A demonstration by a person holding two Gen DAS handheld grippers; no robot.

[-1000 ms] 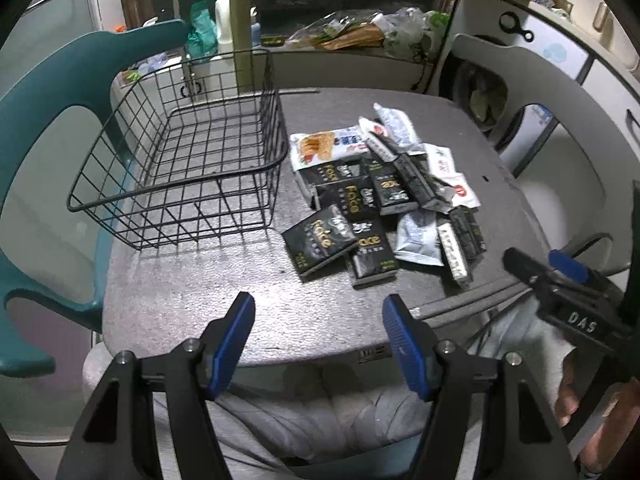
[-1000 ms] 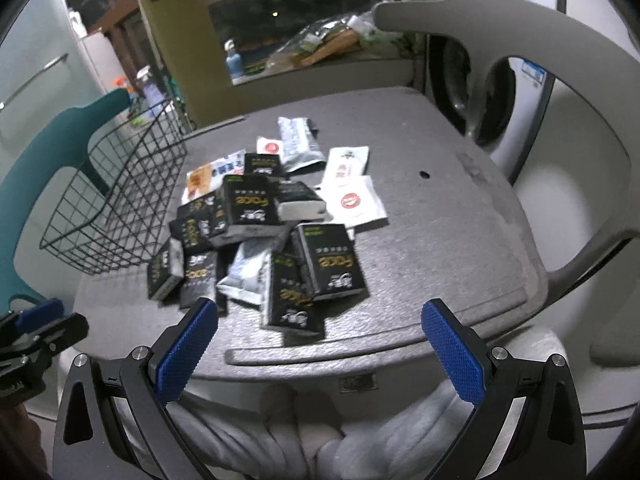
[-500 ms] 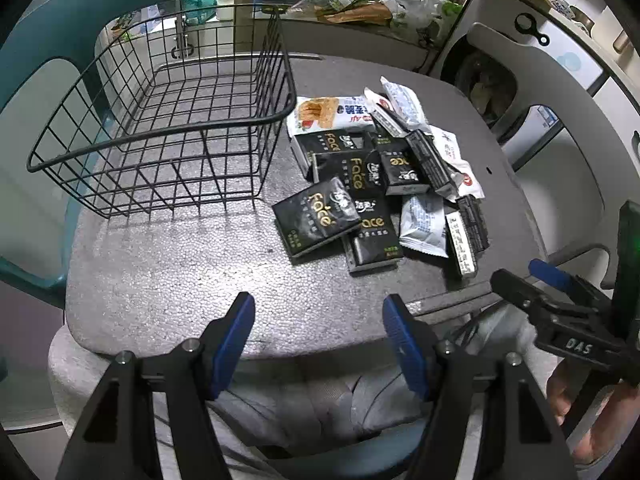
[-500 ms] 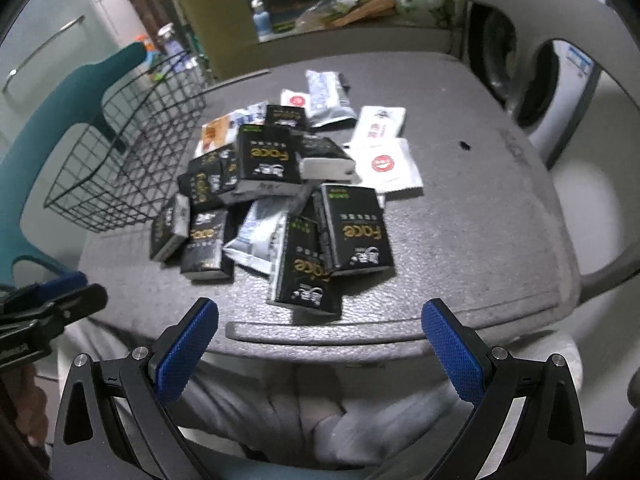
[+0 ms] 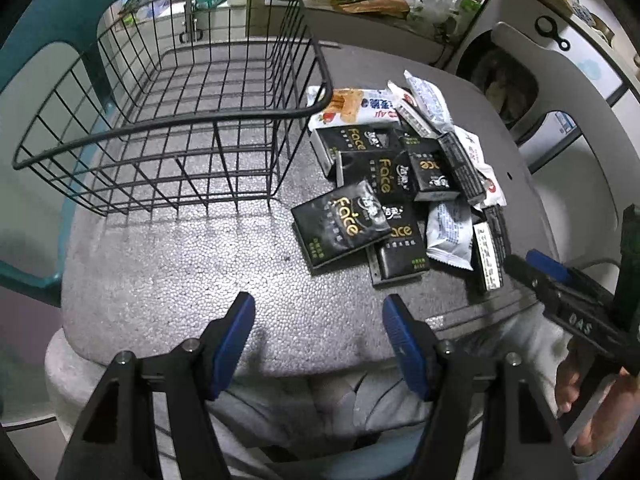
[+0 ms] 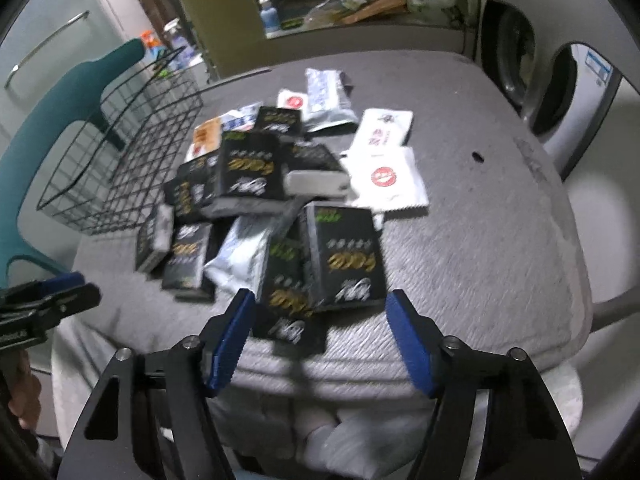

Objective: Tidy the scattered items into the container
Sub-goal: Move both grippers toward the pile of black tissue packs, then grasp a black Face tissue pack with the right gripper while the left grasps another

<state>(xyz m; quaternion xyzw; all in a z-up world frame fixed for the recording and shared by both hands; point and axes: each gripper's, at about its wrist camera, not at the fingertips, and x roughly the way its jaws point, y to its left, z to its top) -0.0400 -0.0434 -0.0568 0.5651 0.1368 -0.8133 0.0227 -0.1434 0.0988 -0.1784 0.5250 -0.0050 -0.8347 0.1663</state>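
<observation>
Right gripper (image 6: pixel 320 320): jaws spread wide, holding nothing, directly before the nearest black "Face" tissue pack (image 6: pixel 344 256), whose long axis runs away from the fingers; nearer arm for the pile. Left gripper (image 5: pixel 318 326): likewise spread and unloaded over bare tabletop (image 5: pixel 180 272). Wire basket (image 5: pixel 172 120): holds nothing, left of the pile, just beside it; open top unobstructed.

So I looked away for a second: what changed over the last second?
Both grippers moved in over the table: the right gripper closed on the nearest black tissue packs, jaws narrower but open; the left gripper neared the wire basket. Nothing grasped; pile and basket unmoved.
</observation>
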